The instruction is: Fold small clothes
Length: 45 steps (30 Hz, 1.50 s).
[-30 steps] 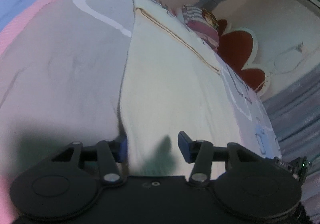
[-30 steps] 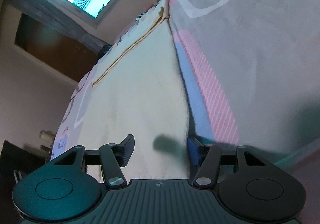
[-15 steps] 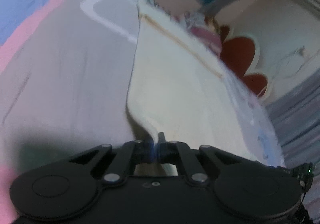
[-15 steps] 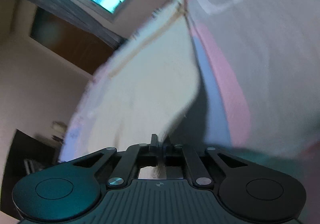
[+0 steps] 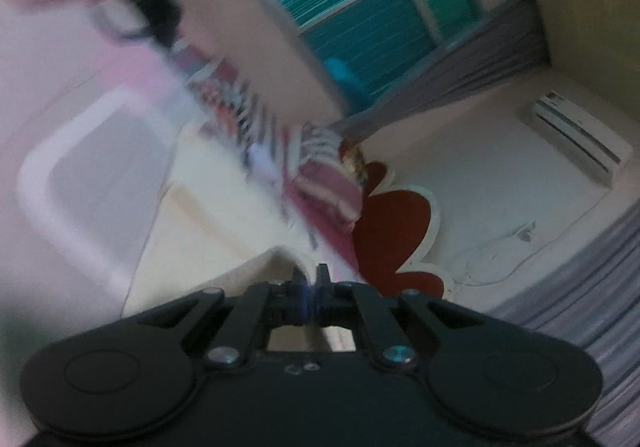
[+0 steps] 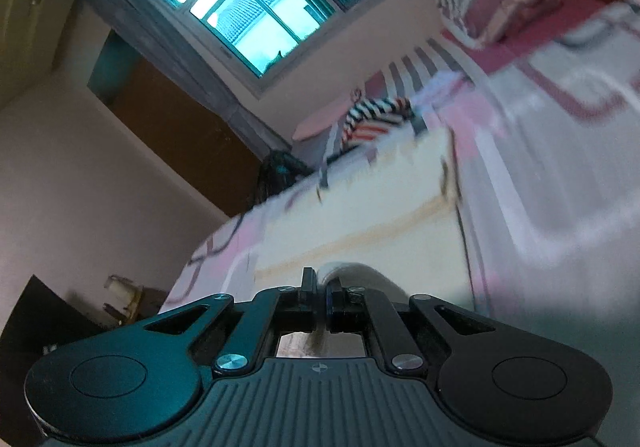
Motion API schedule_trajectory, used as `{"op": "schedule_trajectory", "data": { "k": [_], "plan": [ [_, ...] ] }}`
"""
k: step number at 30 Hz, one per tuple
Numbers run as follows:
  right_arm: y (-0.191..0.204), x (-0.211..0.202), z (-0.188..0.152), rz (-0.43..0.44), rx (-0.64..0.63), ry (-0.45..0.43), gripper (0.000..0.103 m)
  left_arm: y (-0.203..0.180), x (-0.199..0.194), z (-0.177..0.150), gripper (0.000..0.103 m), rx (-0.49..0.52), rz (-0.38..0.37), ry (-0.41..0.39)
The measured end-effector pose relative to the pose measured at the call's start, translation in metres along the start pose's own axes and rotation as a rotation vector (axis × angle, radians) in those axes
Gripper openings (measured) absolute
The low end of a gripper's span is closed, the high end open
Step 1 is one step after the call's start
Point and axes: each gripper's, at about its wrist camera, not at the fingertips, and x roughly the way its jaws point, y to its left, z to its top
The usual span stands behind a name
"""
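Both tongs, left (image 5: pixel 308 279) and right (image 6: pixel 320 283), pinched the near corners of a cream cloth (image 6: pixel 380 207) on a bed (image 5: pixel 72 175); folding had barely begun

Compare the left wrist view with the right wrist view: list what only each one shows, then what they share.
Only the left wrist view shows the wall air conditioner and the left gripper. Only the right wrist view shows the brown door, the dark cabinet and the right gripper. Both show the window, the patterned bedsheet, the pink striped pillow and the cream cloth, its near edge pinched in each gripper's shut jaws.
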Motion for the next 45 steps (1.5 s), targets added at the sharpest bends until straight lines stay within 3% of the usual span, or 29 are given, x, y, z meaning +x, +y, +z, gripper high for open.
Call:
{"op": "schedule_trajectory", "data": {
  "k": [4,9,15,20,30,31,32,33,34,35,39,41,43,45],
  "plan": [
    [0.003,0.027,0.051,0.027,-0.009,-0.038,0.003,-0.012,0.041,0.038,0.002,0.046,0.042,-0.021],
    [-0.030,0.091,0.093,0.001,0.062,-0.005,0.003,0.009,0.107,0.067,0.002,0.047,0.136,0.004],
    [-0.102,0.168,0.103,-0.072,0.177,0.084,0.003,0.043,0.174,0.075,0.002,0.078,0.237,0.099],
    [-0.146,0.201,0.117,-0.080,0.264,0.104,0.003,0.075,0.203,0.089,0.002,0.085,0.299,0.135],
    [-0.178,0.247,0.134,-0.071,0.322,0.118,0.004,0.104,0.245,0.101,0.004,0.087,0.305,0.173],
    [-0.179,0.250,0.133,-0.066,0.328,0.122,0.016,0.105,0.246,0.102,0.011,0.081,0.296,0.167],
    [-0.178,0.251,0.133,-0.065,0.329,0.117,0.030,0.107,0.245,0.105,0.024,0.063,0.275,0.147],
    [-0.179,0.250,0.133,-0.056,0.326,0.096,0.058,0.109,0.244,0.106,0.030,0.051,0.263,0.127],
    [-0.177,0.247,0.132,-0.025,0.324,0.058,0.074,0.111,0.241,0.109,0.043,0.038,0.259,0.098],
    [-0.177,0.244,0.133,-0.011,0.322,0.020,0.076,0.111,0.240,0.111,0.050,0.031,0.249,0.071],
    [-0.171,0.235,0.138,-0.037,0.244,-0.048,0.075,0.109,0.229,0.121,0.051,0.051,0.244,0.019],
    [-0.164,0.231,0.140,-0.064,0.158,-0.059,0.070,0.100,0.228,0.121,0.049,0.154,0.280,0.045],
    [-0.152,0.237,0.142,-0.109,0.042,-0.028,0.054,0.089,0.233,0.117,0.048,0.287,0.315,0.102],
    [-0.141,0.245,0.141,-0.151,-0.079,0.015,0.051,0.077,0.241,0.110,0.044,0.400,0.351,0.158]
  ]
}}
